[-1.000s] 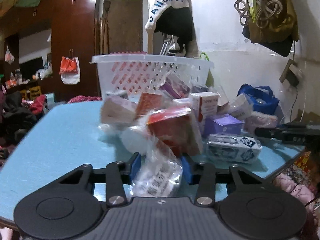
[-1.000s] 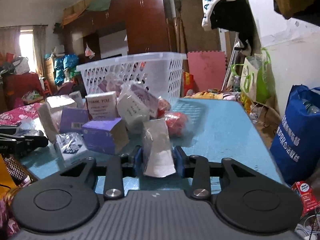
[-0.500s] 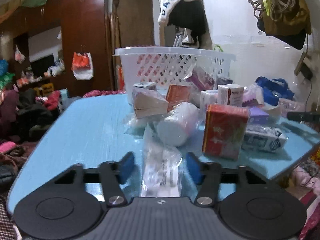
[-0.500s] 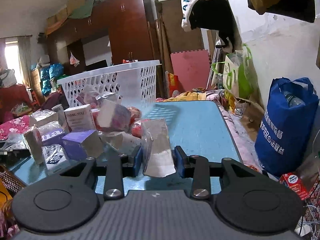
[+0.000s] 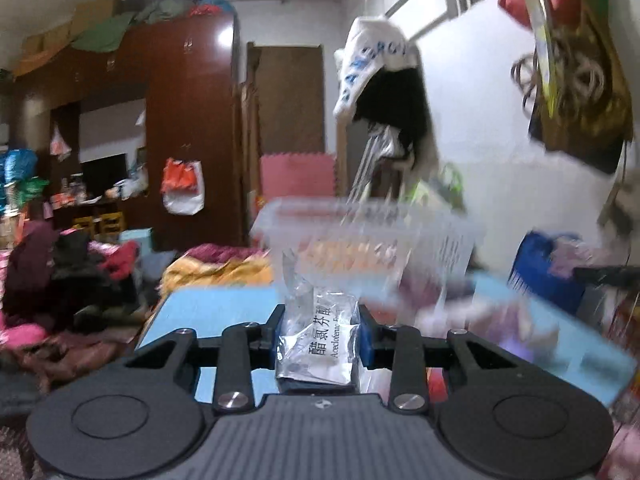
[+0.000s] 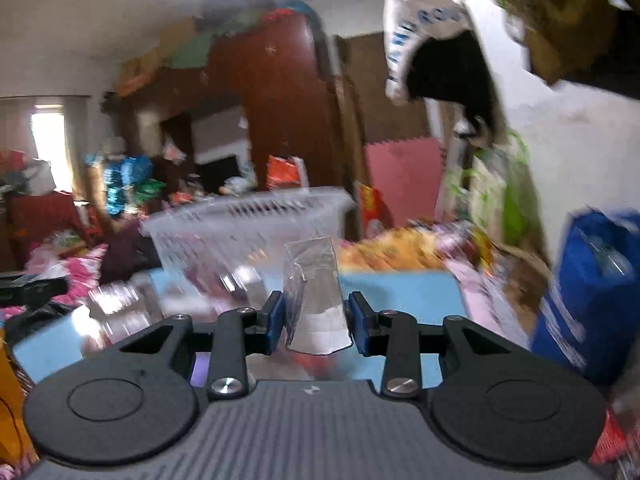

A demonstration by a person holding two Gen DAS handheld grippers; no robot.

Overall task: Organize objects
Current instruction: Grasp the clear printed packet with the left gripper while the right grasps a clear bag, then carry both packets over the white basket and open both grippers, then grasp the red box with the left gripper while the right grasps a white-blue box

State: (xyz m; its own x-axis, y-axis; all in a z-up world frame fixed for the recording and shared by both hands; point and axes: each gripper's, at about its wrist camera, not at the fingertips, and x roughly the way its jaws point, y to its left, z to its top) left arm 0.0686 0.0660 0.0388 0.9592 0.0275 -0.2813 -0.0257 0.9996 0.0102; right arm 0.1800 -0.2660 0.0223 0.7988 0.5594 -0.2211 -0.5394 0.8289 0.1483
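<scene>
My left gripper (image 5: 320,334) is shut on a plastic-wrapped medicine box (image 5: 318,344) with black Chinese print, held up above the blue table (image 5: 216,312). My right gripper (image 6: 316,322) is shut on a clear plastic packet (image 6: 316,300) with a white box inside, also lifted. The white plastic basket (image 5: 372,232) stands ahead at the table's far side; it also shows in the right wrist view (image 6: 248,224). A blurred pile of boxes (image 5: 460,312) lies on the table right of the left gripper.
Both views are motion-blurred. A blue bag (image 6: 596,292) stands on the floor to the right of the table. Clothes hang on the wall (image 5: 384,80). A dark wardrobe (image 5: 180,120) and piled clothing (image 5: 60,272) fill the left.
Both grippers have lifted off the table with their packets and tilted upward; the left one closed on its box after being wider half a second ago. The pile now sits lower in view.
</scene>
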